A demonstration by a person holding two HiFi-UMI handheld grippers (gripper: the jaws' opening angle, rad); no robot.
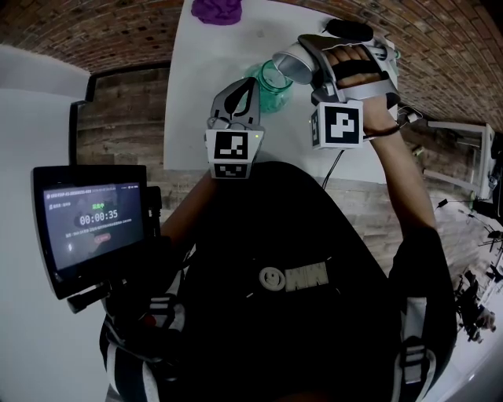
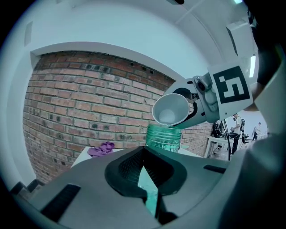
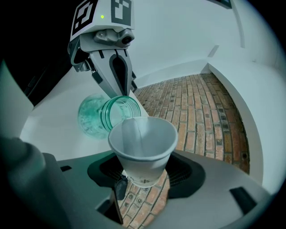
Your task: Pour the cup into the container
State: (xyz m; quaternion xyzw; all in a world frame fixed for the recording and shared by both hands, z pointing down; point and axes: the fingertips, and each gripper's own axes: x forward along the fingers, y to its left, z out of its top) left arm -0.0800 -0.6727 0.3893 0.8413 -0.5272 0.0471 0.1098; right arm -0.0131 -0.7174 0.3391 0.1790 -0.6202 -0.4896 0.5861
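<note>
Over the white table (image 1: 200,118), the right gripper (image 1: 308,63) was clamped on the paper cup (image 1: 284,69), tipped so its lip sat just above the mouth of the green container (image 1: 271,88). The left gripper (image 1: 242,100) was closed on the container's side, probably to steady it during the pour. No stream was visible.

The cup (image 3: 142,143) is white, the container (image 3: 96,118) see-through teal, the tabletop (image 1: 196,94) white, the cloth (image 1: 217,10) at twelve o'clock purple.
</note>
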